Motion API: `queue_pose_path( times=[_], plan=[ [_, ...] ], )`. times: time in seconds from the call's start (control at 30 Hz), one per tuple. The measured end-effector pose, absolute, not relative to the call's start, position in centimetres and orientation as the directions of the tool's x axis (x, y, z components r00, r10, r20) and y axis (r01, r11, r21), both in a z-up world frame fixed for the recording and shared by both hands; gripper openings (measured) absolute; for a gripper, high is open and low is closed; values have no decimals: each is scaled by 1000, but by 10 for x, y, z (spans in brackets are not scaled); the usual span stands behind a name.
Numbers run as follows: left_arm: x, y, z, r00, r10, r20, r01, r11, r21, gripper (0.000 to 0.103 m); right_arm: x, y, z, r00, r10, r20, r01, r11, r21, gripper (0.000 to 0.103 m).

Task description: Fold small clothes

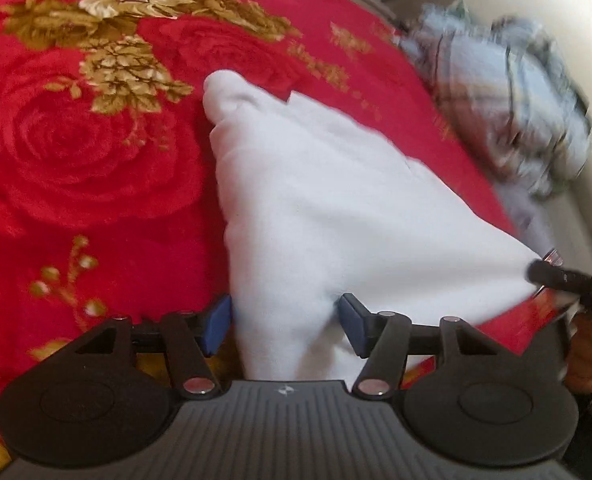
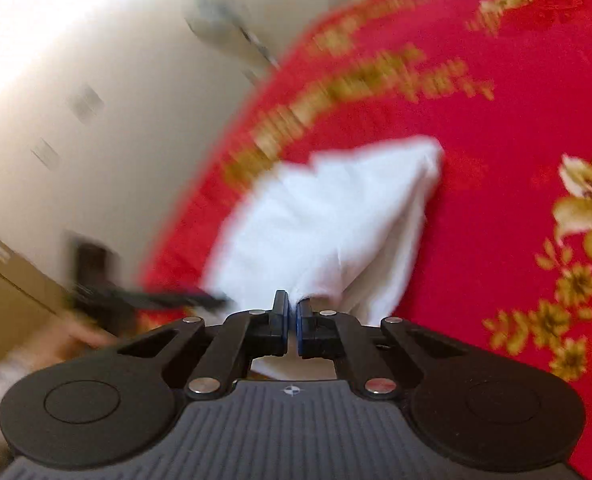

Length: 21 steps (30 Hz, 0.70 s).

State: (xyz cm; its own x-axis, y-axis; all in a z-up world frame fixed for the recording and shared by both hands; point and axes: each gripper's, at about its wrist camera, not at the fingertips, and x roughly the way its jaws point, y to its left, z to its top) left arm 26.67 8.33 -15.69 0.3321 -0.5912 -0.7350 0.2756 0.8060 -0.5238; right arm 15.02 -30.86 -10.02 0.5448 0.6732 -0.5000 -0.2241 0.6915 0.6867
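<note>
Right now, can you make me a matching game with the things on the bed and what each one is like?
Things:
1. left tool
2. right tool
3. white cloth
4. blanket

What it is like:
A. red with gold flowers
B. shut tight on a pinch of the cloth
C. open, with cloth between its blue pads
D. plain white, lifted at one corner

Pairs: 1-C, 2-B, 3-D, 4-A
</note>
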Motion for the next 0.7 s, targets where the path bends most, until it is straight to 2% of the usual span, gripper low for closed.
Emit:
queue_pose_path(
  times=[0.03,0.07,0.2,0.23,0.27,0.3,0.33,0.37,0.4,0.43,0.47,0.5,0.63,0.7],
  plan=[
    [267,85,-156,338,-607,-720,268,795,-544,67,145,-319,-96,557,684,-471,-220,668,711,3],
    [269,86,-156,341,-615,-711,262,789,-556,67,141,-326,-98,554,678,-482,-203,672,712,3],
    [272,78,-168,292,-606,-740,247,795,-555,67,145,-320,-149,358,534,-766,-56,831,554,3],
    [272,76,-172,277,-599,-751,248,800,-546,65,146,-316,-155,338,505,-794,-61,854,517,3],
    [271,74,-176,259,-587,-767,254,808,-532,51,148,-313,-156,328,502,-800,-73,858,509,4],
    [270,72,-179,228,-582,-780,266,808,-525,42,150,-310,-154,329,507,-796,-87,856,509,7],
    [268,71,-180,217,-574,-789,277,811,-514,39,151,-309,-149,341,504,-794,-105,859,500,10],
    [267,72,-180,208,-571,-794,289,811,-508,33,150,-310,-142,367,498,-786,-111,862,494,20],
    [267,73,-180,192,-573,-797,294,808,-510,29,152,-312,-134,406,499,-765,-106,858,503,41],
    [268,74,-181,178,-574,-799,291,807,-514,27,160,-314,-130,444,502,-742,-99,851,516,53],
    [268,76,-182,161,-571,-805,286,807,-516,25,165,-317,-125,494,498,-713,-90,844,528,71],
    [267,76,-181,147,-567,-810,292,808,-513,24,170,-318,-120,537,486,-690,-78,843,533,81],
    [273,75,-171,168,-583,-795,288,800,-526,29,199,-317,-123,582,454,-674,-27,840,543,82],
    [284,73,-165,185,-606,-774,262,789,-555,41,216,-308,-135,572,426,-701,9,851,525,82]
  ],
)
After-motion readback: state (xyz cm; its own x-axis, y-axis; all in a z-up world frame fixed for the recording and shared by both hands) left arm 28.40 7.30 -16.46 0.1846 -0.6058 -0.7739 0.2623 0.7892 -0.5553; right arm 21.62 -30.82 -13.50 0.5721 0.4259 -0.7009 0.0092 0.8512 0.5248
